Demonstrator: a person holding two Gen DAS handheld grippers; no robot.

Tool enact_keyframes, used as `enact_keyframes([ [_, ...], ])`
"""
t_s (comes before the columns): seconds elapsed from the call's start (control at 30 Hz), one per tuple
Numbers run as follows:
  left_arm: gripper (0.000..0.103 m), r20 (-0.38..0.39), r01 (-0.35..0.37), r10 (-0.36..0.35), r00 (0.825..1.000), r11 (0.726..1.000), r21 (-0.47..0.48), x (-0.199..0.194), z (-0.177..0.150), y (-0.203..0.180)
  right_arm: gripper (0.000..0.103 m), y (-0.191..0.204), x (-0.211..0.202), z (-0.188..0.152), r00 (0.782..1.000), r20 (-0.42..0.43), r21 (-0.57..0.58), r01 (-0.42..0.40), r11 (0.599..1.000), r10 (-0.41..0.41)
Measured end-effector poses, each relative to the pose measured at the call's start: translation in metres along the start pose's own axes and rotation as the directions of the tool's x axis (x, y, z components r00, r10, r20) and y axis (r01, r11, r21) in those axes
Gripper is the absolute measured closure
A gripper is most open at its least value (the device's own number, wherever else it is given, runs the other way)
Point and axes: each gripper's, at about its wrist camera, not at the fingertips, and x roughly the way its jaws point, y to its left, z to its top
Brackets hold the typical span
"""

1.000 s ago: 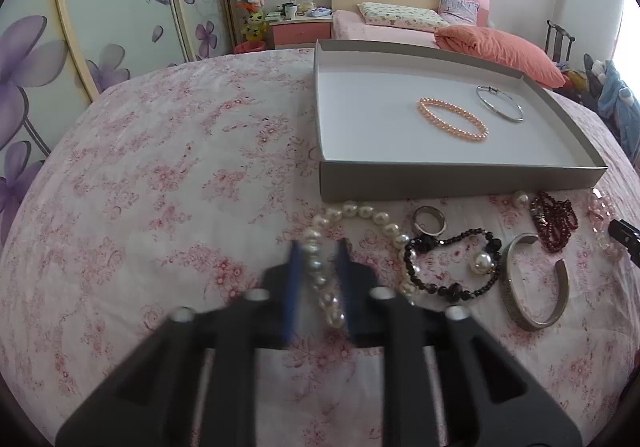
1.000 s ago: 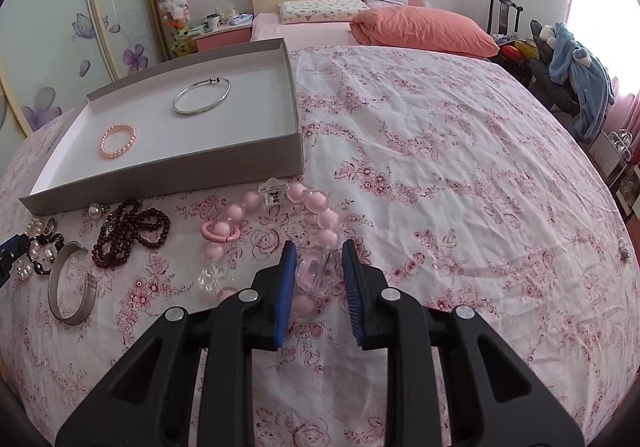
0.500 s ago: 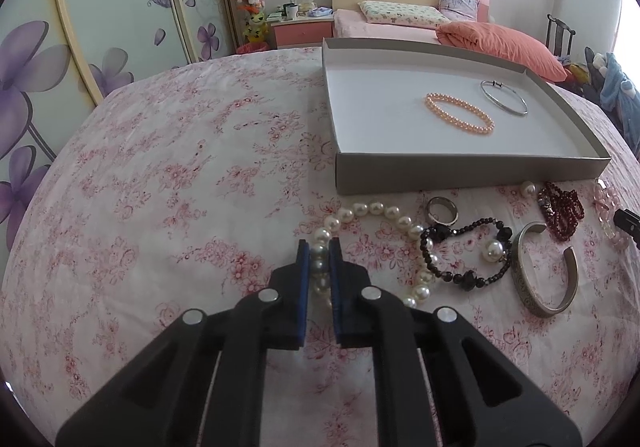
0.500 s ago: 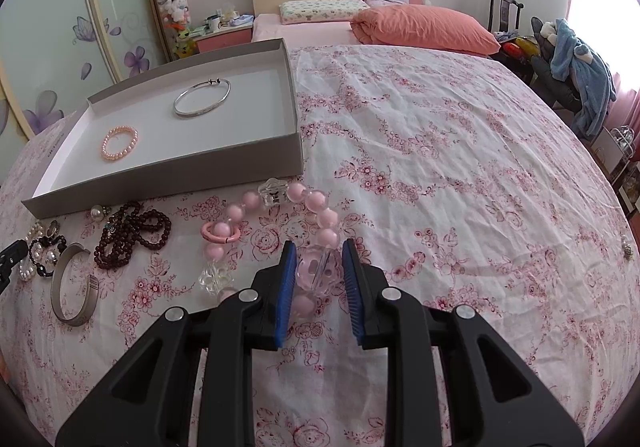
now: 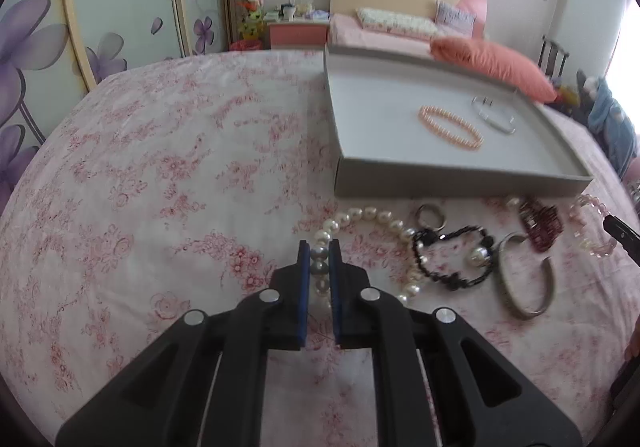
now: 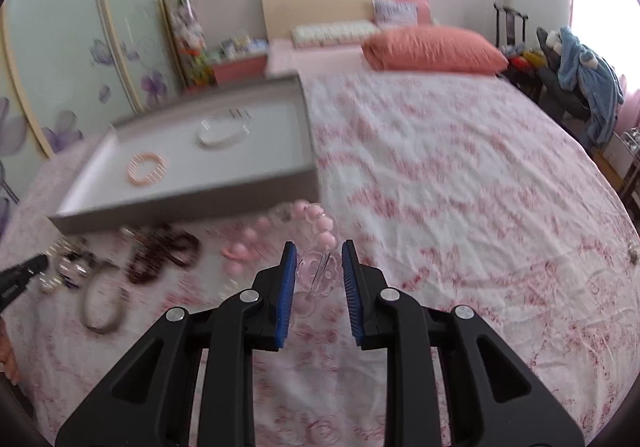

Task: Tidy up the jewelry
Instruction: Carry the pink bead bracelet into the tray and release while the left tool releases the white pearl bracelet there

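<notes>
Left gripper (image 5: 319, 247) is clamped on the white pearl bead strand (image 5: 370, 215), lying on the floral bedspread (image 5: 160, 167) before the grey cardboard tray (image 5: 440, 179)'s near wall. Right gripper (image 6: 319, 253) pinches a clear bead of the pink bead bracelet (image 6: 320, 223). Lift each clear of the wall before carrying over. Only the left view shows pearls plainly.

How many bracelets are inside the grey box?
2: a peach bead bracelet in the middle of the shallow grey box, and a thin silver bangle beside it, toward the far right corner.
</notes>
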Motion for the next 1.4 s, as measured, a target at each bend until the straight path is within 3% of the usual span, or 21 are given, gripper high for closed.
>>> enact_keyframes([
  [0.13,0.093,0.056,0.041,-0.039,0.998,0.999,-0.021,-0.018,0.000,0.001,0.079,0.007,-0.018,0.003,0.995,0.074,0.004,-0.072,0.997,0.071],
  [0.4,0.093,0.121,0.106,-0.100,0.988,0.993,-0.044,-0.038,-0.001,-0.003,0.079,0.021,-0.027,0.001,0.986,0.100,0.009,-0.136,0.991,0.134],
  [0.8,0.093,0.230,0.134,-0.119,0.966,0.990,-0.053,-0.066,0.002,-0.008,0.079,0.039,-0.044,-0.004,0.971,0.197,-0.048,-0.132,0.990,0.139],
  [1.4,0.093,0.375,0.097,-0.096,0.922,0.995,0.018,-0.106,-0.003,-0.035,0.079,0.068,-0.092,-0.008,0.901,0.404,-0.157,-0.101,0.982,0.157],
])
